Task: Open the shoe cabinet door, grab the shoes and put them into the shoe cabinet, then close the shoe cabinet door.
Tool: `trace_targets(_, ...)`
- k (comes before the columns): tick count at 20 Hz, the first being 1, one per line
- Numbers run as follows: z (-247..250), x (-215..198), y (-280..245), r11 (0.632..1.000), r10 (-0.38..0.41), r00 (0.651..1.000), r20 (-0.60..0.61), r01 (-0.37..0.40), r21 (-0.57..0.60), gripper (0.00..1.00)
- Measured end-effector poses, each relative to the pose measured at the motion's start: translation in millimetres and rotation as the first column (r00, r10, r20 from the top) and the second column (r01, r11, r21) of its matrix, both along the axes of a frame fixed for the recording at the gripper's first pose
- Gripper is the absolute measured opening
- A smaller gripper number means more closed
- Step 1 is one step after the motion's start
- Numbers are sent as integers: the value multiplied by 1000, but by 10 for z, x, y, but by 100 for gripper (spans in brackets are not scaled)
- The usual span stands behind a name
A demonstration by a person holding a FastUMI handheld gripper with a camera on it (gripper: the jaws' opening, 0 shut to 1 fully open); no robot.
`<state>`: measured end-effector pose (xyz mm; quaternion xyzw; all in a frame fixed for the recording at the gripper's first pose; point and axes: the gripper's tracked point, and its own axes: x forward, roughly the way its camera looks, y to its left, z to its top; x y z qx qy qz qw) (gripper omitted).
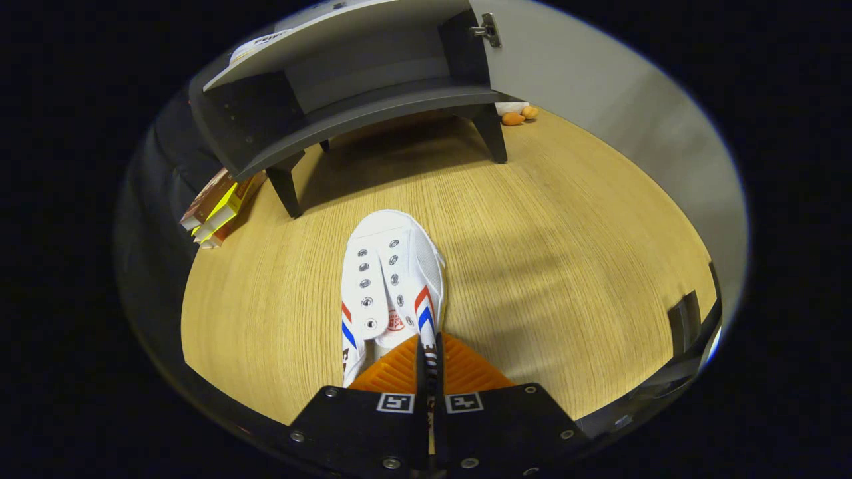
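Gripper view: tool [429,362] clenched on white sneaker's [389,279] collar wall, toe aimed toward open shoe cabinet [373,113] for insertion.

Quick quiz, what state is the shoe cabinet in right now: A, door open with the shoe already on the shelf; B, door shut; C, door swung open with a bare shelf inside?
C: the cabinet door stands open, and the white shoe is gripped by the gripper, short of the shoe cabinet.

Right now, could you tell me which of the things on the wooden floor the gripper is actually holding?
The white shoe: the gripper is shut on its side wall. The books and small orange things lie far beyond, near the cabinet.
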<state>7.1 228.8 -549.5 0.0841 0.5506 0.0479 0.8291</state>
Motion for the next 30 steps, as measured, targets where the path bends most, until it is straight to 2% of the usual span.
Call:
trace_targets(3, 160, 21, -70, 1000, -1, 1000, 25, 2, -12, 2)
trace_targets(7, 629, 160, -322, 1000, 2, 996, 91, -3, 7, 2)
trace_targets(10, 822, 228, -507, 999, 29, 992, 125, -26, -23, 2)
trace_targets(15, 269, -25, -415, 996, 65, 998, 20, -64, -67, 2)
trace_targets(21, 198, -95, -483, 992, 84, 996, 22, -81, -102, 2)
trace_targets(23, 238, -132, -430, 991, 101, 995, 15, -100, -87, 13)
trace_targets(24, 296, -120, -416, 991, 104, 994, 35, -100, -89, 23)
trace_targets(26, 493, -53, -359, 992, 111, 990, 88, -105, -72, 33)
trace_targets(28, 679, 11, -229, 993, 118, 985, 129, -114, -38, 40)
trace_targets(30, 755, 4, -63, 992, 119, 984, 133, -122, 11, 41)
